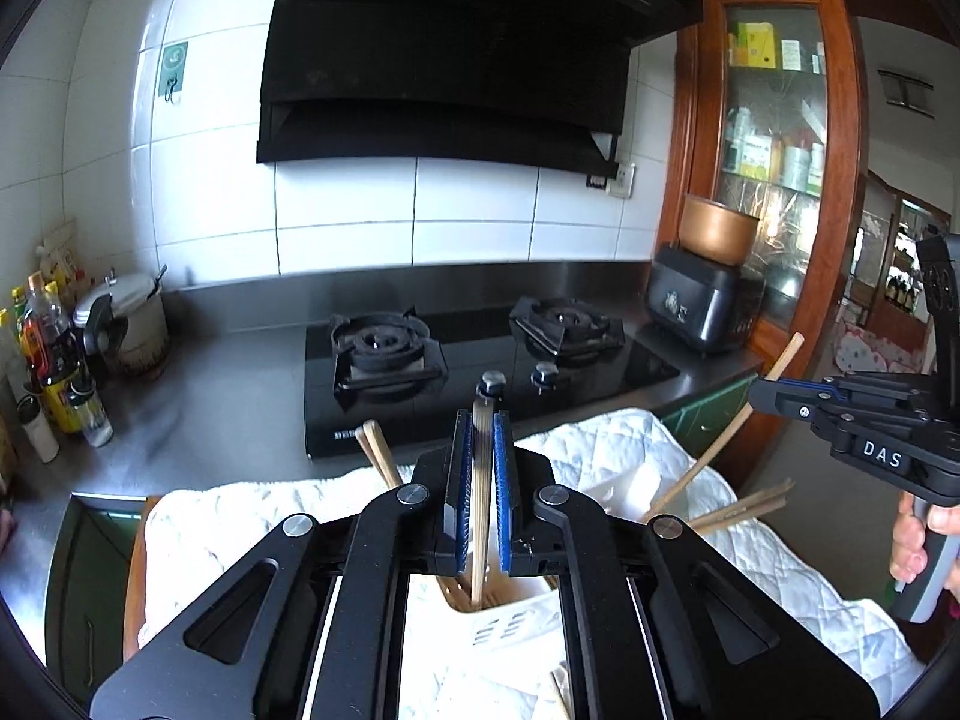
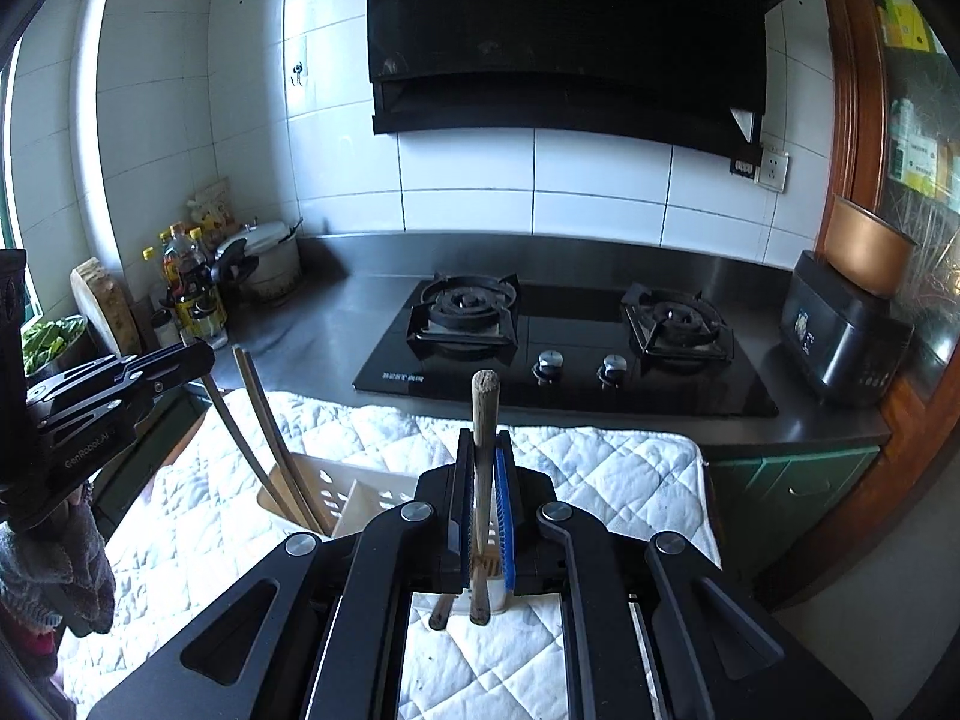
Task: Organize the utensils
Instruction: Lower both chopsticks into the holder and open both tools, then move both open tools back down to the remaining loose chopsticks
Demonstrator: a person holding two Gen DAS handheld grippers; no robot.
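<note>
My left gripper (image 1: 480,420) is shut on a wooden chopstick (image 1: 480,480) held upright, its lower end inside a white slotted utensil holder (image 1: 510,618) on a white quilted cloth (image 1: 600,450). More chopsticks (image 1: 378,450) lean in the holder. My right gripper (image 2: 483,438) is shut on another wooden chopstick (image 2: 483,420), upright above the cloth (image 2: 600,480), beside the holder (image 2: 336,492). The right gripper also shows in the left wrist view (image 1: 762,396), holding its chopstick (image 1: 720,438). The left gripper shows in the right wrist view (image 2: 198,360).
A black gas hob (image 2: 540,348) sits on the steel counter (image 1: 210,396) behind the cloth. Oil bottles (image 2: 192,294) and a white pot (image 2: 270,264) stand at the left. A black appliance (image 2: 840,336) with a copper pot (image 2: 864,252) stands at the right.
</note>
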